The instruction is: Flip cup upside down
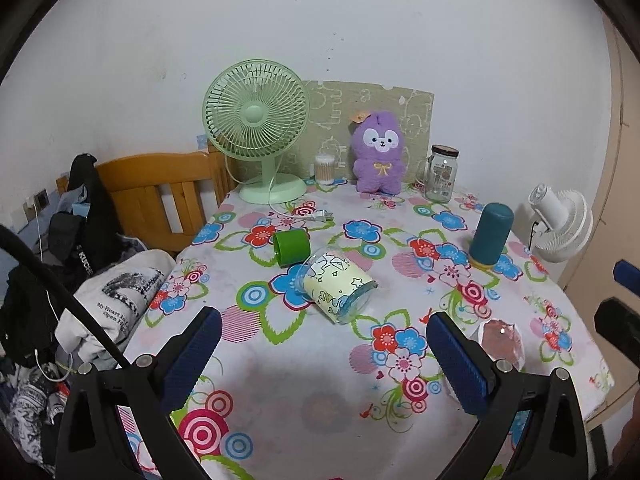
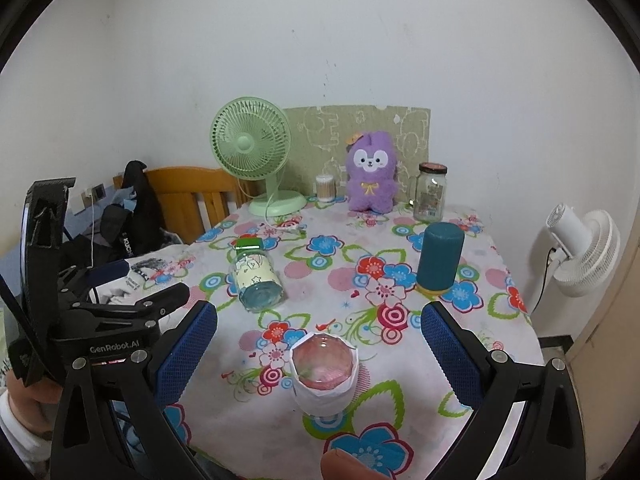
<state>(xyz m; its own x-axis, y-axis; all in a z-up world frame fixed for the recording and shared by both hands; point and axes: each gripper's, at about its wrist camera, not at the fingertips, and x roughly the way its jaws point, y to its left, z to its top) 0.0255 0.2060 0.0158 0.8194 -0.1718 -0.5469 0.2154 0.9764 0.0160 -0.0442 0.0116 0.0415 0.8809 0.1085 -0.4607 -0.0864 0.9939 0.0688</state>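
A white paper-wrapped cup (image 2: 323, 376) with a pinkish round top stands on the flowered tablecloth (image 2: 360, 280), between my right gripper's open blue fingers (image 2: 318, 344) and a little ahead of them. It also shows in the left wrist view (image 1: 502, 342), just right of the left gripper's right finger. My left gripper (image 1: 324, 344) is open and empty above the near table. A glass jar with a yellow cartoon label (image 1: 336, 286) lies on its side ahead of it, also seen in the right wrist view (image 2: 258, 280).
A green lid (image 1: 292, 247) lies by the jar. A teal cylinder (image 2: 439, 258) stands at right. At the back are a green fan (image 2: 256, 152), purple plush (image 2: 370, 172), glass jar (image 2: 431, 192) and swab tub (image 2: 325, 188). A wooden chair (image 1: 160, 196) and clothes are left.
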